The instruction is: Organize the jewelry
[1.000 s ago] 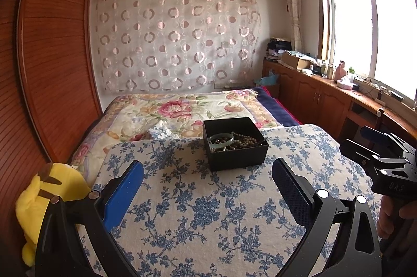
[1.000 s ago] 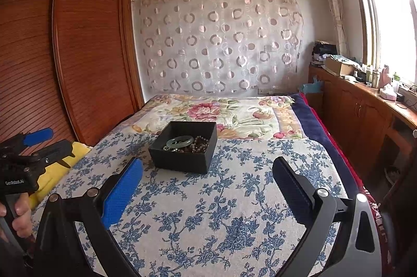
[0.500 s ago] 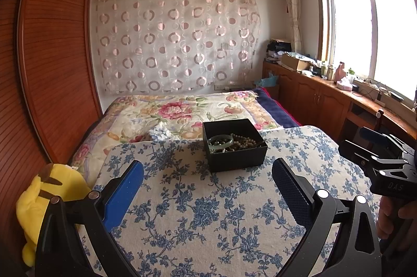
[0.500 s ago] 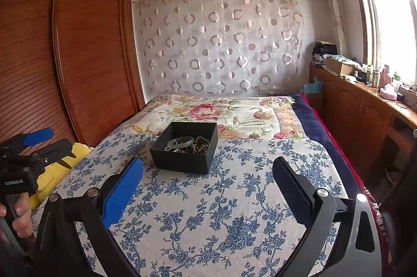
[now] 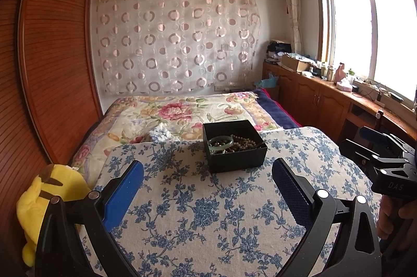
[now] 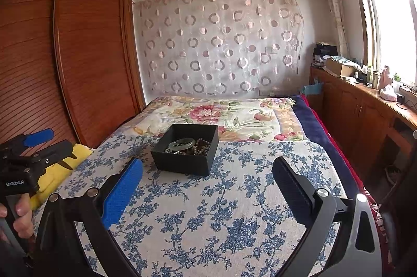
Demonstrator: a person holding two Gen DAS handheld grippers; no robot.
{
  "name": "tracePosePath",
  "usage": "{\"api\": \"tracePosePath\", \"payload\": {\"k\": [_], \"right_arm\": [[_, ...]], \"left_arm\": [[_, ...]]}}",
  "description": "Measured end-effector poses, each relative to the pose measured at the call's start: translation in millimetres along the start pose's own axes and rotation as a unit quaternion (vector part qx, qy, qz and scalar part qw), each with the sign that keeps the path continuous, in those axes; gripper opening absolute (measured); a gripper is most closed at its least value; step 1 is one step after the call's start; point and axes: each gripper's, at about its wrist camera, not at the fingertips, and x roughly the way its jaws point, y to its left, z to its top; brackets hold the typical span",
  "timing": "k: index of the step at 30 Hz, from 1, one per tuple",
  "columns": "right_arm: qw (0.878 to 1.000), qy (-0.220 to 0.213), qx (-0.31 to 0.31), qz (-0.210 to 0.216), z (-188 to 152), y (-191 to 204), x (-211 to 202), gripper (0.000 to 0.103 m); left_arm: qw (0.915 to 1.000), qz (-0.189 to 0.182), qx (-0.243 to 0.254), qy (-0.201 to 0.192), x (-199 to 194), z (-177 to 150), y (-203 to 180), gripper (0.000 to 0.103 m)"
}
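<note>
A black open box [image 5: 235,158] [image 6: 182,162] stands on a blue-flowered cloth [image 5: 198,214] [image 6: 224,214] spread over the bed. Inside lie a pale green bangle [image 5: 220,142] [image 6: 181,143] and strands of dark and pearl beads [image 5: 243,143] [image 6: 199,148]. My left gripper [image 5: 208,187] is open, nothing between its fingers, a short way in front of the box. My right gripper [image 6: 207,186] is open too and empty, also short of the box. Each gripper shows at the edge of the other's view, held by a hand [image 6: 22,217].
A yellow plush toy [image 5: 41,201] lies at the bed's left edge beside a tall wooden wardrobe [image 6: 86,50]. A floral quilt [image 5: 182,115] covers the far bed. Wooden cabinets [image 5: 325,100] with clutter run under the window on the right.
Both views have lifted slightly and eased back; the box sits a little lower and farther in frame. Both grippers stay open and empty.
</note>
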Motion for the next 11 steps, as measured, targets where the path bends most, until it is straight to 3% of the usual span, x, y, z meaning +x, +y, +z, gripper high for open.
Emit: {"api": "tracePosePath", "payload": {"k": [11], "right_arm": [[1.0, 0.0, 0.0, 0.0, 1.4, 0.5, -3.1, 0.1]], "left_arm": [[1.0, 0.0, -0.001, 0.002, -5.2, 9.1, -0.6, 0.095]]}}
